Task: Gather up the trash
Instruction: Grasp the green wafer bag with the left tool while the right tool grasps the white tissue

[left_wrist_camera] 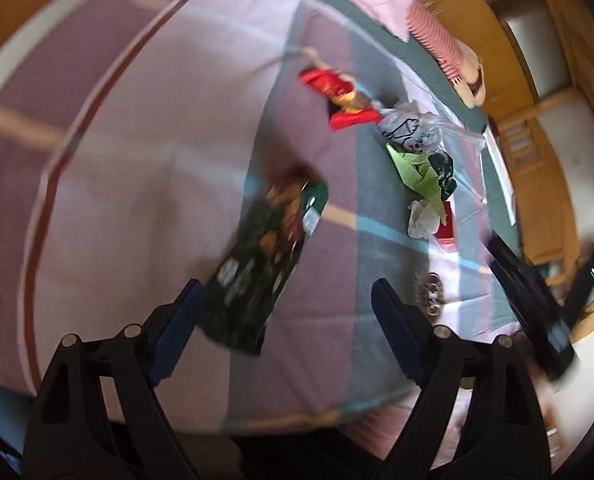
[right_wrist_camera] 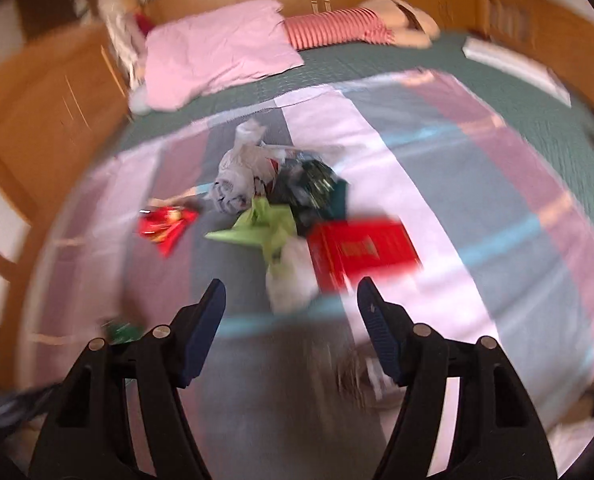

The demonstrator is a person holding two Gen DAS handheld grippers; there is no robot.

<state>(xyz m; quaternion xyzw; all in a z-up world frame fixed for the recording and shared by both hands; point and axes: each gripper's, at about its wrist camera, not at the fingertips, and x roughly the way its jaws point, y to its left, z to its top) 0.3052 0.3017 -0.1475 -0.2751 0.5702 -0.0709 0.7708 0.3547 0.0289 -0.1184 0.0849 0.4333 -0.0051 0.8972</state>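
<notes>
Left wrist view: the left gripper (left_wrist_camera: 285,312) is spread wide, holding nothing, above a striped bedspread (left_wrist_camera: 145,160). A dark green snack bag (left_wrist_camera: 265,260) lies flat between and just beyond the fingertips. Farther off lie a red wrapper (left_wrist_camera: 341,96), a white plastic bag (left_wrist_camera: 409,128) and green paper (left_wrist_camera: 413,168). Right wrist view: the right gripper (right_wrist_camera: 291,300) is likewise released and unloaded. A red box (right_wrist_camera: 361,248) lies just ahead of it, touching a heap of white bag (right_wrist_camera: 237,180), green paper (right_wrist_camera: 265,224) and dark wrapper (right_wrist_camera: 313,180); the red wrapper (right_wrist_camera: 165,228) lies apart on the left. A pink pillow (right_wrist_camera: 217,56) sits at the headboard.

Soft daylight, heavy motion blur, fisheye warp, dark corners
</notes>
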